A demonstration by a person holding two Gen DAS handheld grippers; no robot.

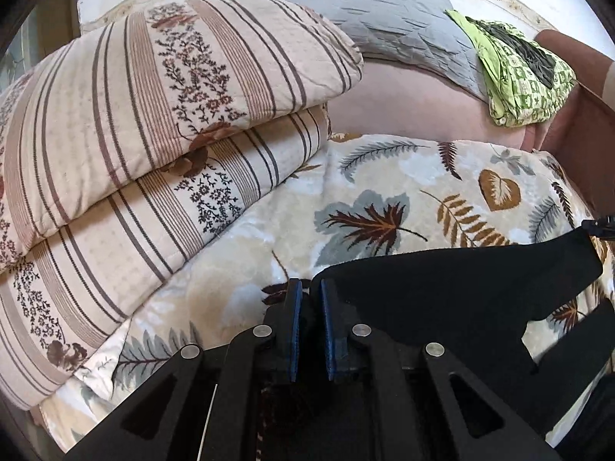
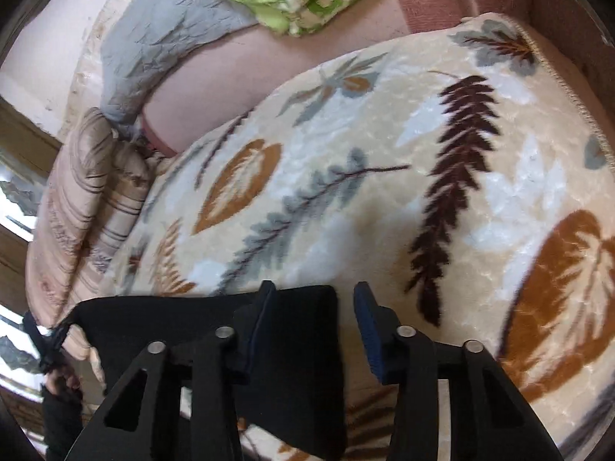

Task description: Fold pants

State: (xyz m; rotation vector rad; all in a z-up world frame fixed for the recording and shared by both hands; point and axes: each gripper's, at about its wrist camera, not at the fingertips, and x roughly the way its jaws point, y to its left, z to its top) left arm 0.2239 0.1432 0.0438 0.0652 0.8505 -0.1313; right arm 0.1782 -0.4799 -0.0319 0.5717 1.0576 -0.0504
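Observation:
The black pants hang stretched above a leaf-patterned blanket. My left gripper is shut on the pants' edge, with black cloth pinched between the blue pads. In the right wrist view the pants lie between and under the fingers of my right gripper, which is open; the cloth drapes over its left finger. The right finger is clear of the cloth. The pants' far end trails off at the left.
Two striped floral pillows are stacked at the left. A grey pillow and a green patterned cloth bundle lie at the back on a pink sheet. The leaf blanket spreads ahead.

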